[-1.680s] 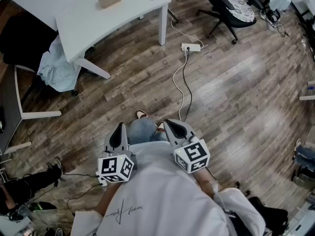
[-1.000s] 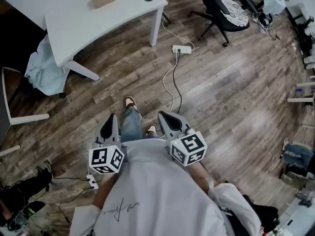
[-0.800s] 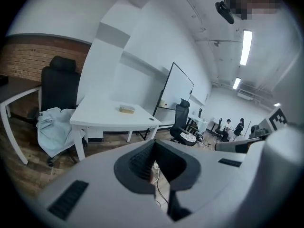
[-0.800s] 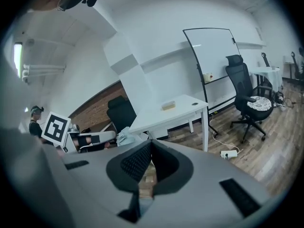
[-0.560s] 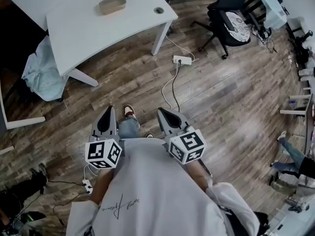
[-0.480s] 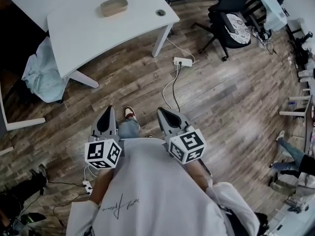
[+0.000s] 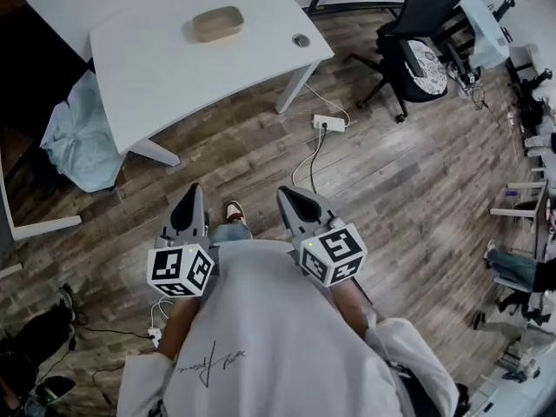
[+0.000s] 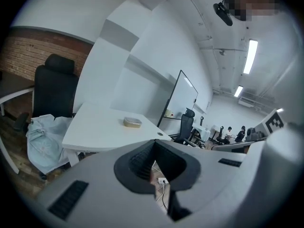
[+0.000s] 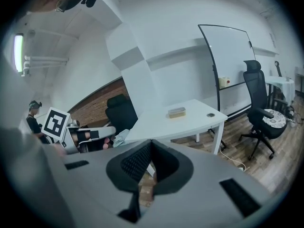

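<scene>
Two grippers, the left gripper (image 7: 188,191) and the right gripper (image 7: 287,193), hang side by side above the wood floor (image 7: 408,172). Each has its jaws pressed together on nothing. Well ahead of them a tan box (image 7: 217,23), low and oblong with rounded ends, lies flat on the white desk (image 7: 174,76). A power strip (image 7: 329,123) lies on the floor between.

An open office.
White bench (image 7: 156,68) ahead of the jaws, swivel chair (image 7: 423,59) and whiteboard (image 9: 230,65) beyond, power strip (image 7: 328,123) on plank floor (image 7: 408,172).
</scene>
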Demonstrator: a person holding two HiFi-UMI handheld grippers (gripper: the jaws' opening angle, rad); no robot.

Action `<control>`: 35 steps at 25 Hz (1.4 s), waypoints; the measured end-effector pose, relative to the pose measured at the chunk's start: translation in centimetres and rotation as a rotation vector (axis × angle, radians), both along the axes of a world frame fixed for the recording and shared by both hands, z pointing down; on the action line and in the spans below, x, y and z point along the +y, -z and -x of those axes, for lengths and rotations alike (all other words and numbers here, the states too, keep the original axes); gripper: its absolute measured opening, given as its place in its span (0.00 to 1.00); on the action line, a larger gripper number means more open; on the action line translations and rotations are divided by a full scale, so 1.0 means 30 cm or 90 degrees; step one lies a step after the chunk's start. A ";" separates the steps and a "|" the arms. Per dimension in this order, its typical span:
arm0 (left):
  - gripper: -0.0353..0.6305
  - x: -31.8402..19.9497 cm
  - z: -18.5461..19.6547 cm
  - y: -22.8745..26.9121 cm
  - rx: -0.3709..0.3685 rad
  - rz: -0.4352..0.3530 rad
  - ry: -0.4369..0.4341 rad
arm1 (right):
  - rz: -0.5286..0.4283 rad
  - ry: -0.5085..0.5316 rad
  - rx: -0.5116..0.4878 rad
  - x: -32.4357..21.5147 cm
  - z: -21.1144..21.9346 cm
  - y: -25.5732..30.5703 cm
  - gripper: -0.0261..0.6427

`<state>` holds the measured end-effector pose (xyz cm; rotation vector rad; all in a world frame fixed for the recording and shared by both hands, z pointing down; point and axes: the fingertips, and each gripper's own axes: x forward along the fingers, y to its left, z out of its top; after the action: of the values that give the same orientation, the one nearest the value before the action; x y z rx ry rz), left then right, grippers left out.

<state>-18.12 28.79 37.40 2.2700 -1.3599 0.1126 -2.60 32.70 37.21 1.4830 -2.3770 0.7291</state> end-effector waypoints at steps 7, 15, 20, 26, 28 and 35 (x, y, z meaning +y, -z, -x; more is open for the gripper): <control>0.06 -0.098 0.039 0.019 0.006 -0.009 -0.004 | -0.006 -0.002 0.006 -0.104 0.035 0.007 0.05; 0.06 -0.167 0.056 0.007 0.003 0.000 -0.017 | -0.002 -0.008 0.010 -0.174 0.054 -0.004 0.05; 0.06 -0.223 0.056 -0.001 0.006 0.001 -0.015 | 0.000 0.003 0.000 -0.232 0.063 -0.022 0.05; 0.06 -0.338 0.047 -0.010 -0.003 0.006 0.000 | -0.003 0.021 -0.007 -0.370 0.057 -0.023 0.05; 0.06 -0.390 0.043 -0.006 -0.007 0.005 0.004 | -0.004 0.027 -0.006 -0.432 0.051 -0.023 0.05; 0.06 -0.603 0.021 0.015 -0.010 0.005 0.028 | -0.008 0.049 -0.017 -0.671 0.011 0.000 0.05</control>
<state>-18.74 10.71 36.94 2.2349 -1.4148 0.1216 -2.92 12.56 37.21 1.3869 -2.4487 0.7213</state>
